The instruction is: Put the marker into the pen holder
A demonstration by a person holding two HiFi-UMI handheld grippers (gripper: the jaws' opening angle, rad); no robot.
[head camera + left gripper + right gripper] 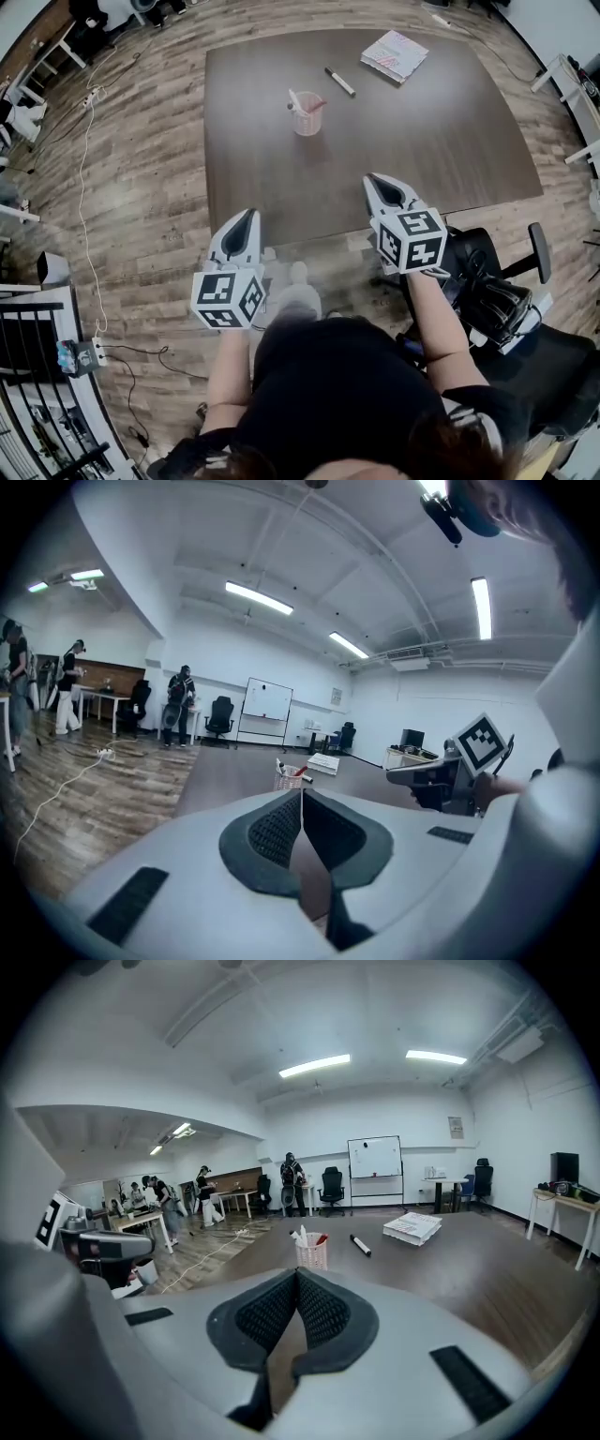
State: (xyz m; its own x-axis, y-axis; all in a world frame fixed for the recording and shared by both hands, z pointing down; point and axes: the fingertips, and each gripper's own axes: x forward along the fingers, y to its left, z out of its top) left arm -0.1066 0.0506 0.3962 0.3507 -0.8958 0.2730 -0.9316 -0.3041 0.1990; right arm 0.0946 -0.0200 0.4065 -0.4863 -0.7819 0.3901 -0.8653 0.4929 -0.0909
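A black-and-white marker [339, 82] [360, 1245] lies flat on the dark table [450, 141], to the right of and beyond a pink mesh pen holder [307, 114] [311, 1252] [292, 779] that holds several pens. My left gripper [246, 221] [302, 792] hangs shut and empty off the table's near edge. My right gripper [378, 181] [296, 1274] is just over that near edge, also shut with nothing in it. Both are well short of the marker and the holder.
A stack of paper or a book [395, 55] [412, 1228] lies at the table's far right. A black office chair [511, 281] stands to my right. Cables [86, 187] run over the wooden floor on the left. People stand far off in the room [292, 1183].
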